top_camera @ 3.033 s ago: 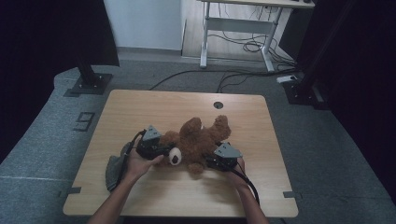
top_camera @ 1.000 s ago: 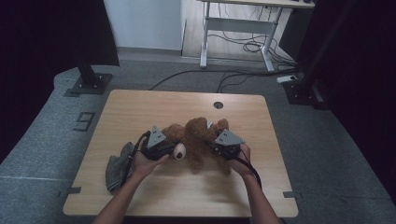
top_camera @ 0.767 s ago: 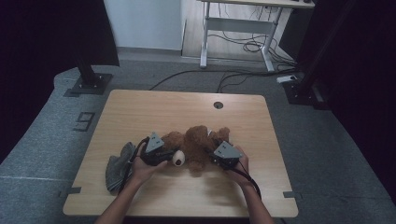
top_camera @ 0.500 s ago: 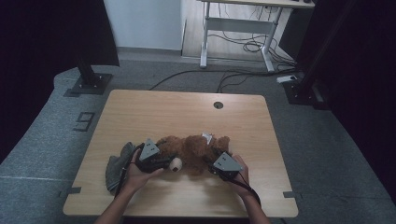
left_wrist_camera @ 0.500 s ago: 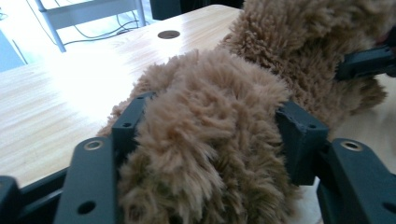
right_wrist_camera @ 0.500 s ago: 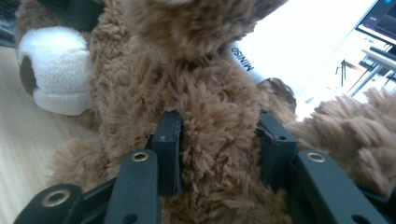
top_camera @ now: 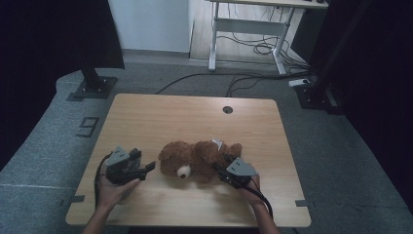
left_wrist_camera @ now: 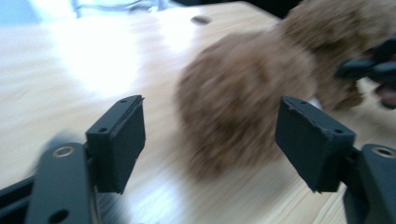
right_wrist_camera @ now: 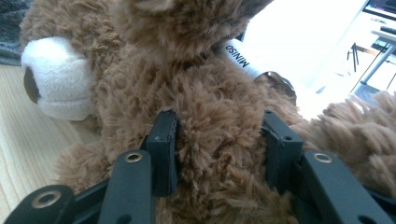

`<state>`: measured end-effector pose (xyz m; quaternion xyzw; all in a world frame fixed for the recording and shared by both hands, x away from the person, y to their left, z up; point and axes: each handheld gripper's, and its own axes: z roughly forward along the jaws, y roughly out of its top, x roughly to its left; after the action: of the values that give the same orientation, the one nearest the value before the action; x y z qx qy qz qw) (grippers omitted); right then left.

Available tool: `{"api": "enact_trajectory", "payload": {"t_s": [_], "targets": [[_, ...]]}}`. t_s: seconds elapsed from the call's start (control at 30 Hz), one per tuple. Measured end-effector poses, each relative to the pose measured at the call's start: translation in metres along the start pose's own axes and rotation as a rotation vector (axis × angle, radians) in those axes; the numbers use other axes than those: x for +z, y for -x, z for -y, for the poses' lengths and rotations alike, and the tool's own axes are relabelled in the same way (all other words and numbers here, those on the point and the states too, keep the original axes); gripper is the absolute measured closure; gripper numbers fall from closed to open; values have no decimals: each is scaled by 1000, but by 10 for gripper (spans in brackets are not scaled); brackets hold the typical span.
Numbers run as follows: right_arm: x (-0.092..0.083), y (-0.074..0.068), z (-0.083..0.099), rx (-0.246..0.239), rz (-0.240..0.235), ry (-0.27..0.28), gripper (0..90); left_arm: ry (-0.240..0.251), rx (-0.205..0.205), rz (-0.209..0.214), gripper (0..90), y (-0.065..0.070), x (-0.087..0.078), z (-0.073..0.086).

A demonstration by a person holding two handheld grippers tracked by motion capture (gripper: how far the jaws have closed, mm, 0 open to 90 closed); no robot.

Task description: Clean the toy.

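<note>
Looking at the high view: bear (top_camera: 199, 161) lies on its side mid-surface (top_camera: 195, 117), head toward the left claw (top_camera: 148, 168), muzzle facing the near edge, white tag up top. Left claw sits just beside the head, apart from it, jaws wide and empty. Right claw (top_camera: 221, 170) is at the bear's body on the near right side. Against the picture from a second ago, the bear has gone from propped up between both claws to lying flat; the left claw has backed off toward the left edge, and the grey cloth it had beside it isn't visible there now. Left gripper view: blurred, jaws spread with nothing between them, having just been opening; bear's head (left_wrist_camera: 233, 102) ahead, clear of both pads. Right gripper view: jaws sunk into the plush of the torso (right_wrist_camera: 219, 140), pinching a fold of fur and stuffing; they have just eased open slightly but the pads still press in. Handling judgement: light, soft, squashy, not fragile, not slippery; it will sag and swing from any single grip. Best hold is a deep bite across the torso or a limb root, not loose fur or the tag (right_wrist_camera: 238, 58).
</note>
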<state>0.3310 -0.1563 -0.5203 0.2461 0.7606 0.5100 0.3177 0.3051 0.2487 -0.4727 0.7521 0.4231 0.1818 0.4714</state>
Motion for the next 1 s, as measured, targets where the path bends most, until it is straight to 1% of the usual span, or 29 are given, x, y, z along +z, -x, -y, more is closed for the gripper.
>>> {"api": "enact_trajectory", "payload": {"t_s": [0.03,0.07,0.1,0.13,0.2,0.23,0.27,0.3,0.33,0.37,0.4,0.43,0.47,0.5,0.53,0.57,0.6,0.67,0.73,0.83,0.9,0.93,0.97,1.0], "targets": [[0,0,0,1,1,0,544,-36,-13,-29,233,-4,-3,6],[0,-1,0,2,2,1,545,-53,-14,-40,212,-5,-4,9],[0,-1,0,2,2,1,544,-89,-17,-71,200,-9,-6,15],[0,-1,0,2,2,1,545,-108,-21,-92,191,-11,-6,19],[-1,-1,0,2,0,1,544,-161,-34,-160,183,-18,-2,27],[-1,-1,1,3,-1,2,543,-186,-43,-179,179,-22,0,30],[-1,-1,1,3,-2,2,543,-198,-55,-184,180,-25,2,32],[-1,-1,1,3,-2,3,543,-223,-65,-190,182,-28,5,35],[-1,-1,1,3,-2,3,542,-248,-67,-204,189,-30,9,38],[-2,-1,1,3,-3,3,542,-263,-73,-204,217,-32,12,41],[-2,-1,1,3,-5,4,541,-276,-74,-198,289,-33,14,43],[-2,-1,1,3,-5,5,541,-290,-75,-203,349,-33,17,46],[-2,-1,2,4,-7,6,541,-286,-77,-206,442,-34,18,47],[-2,0,2,4,-8,6,540,-271,-78,-207,534,-35,18,48],[-2,0,2,3,-8,5,540,-254,-85,-194,640,-35,16,47],[-2,0,2,2,-9,5,540,-230,-96,-172,688,-36,13,44],[-2,0,2,2,-9,5,539,-217,-94,-160,722,-35,11,41],[-2,0,1,4,-10,5,539,-176,-82,-130,744,-31,5,30],[-2,0,1,5,-10,4,539,-133,-79,-86,749,-24,1,19],[-1,1,1,10,-10,4,538,-63,-50,-15,749,-6,-1,-5],[-1,1,1,14,-11,4,538,-36,-23,38,748,9,3,-20],[-1,1,1,15,-11,4,538,-22,-6,65,748,19,7,-29],[-1,1,2,16,-10,5,538,-13,10,81,747,27,10,-36],[-1,1,2,17,-9,5,538,-8,16,93,746,33,13,-41]]}}
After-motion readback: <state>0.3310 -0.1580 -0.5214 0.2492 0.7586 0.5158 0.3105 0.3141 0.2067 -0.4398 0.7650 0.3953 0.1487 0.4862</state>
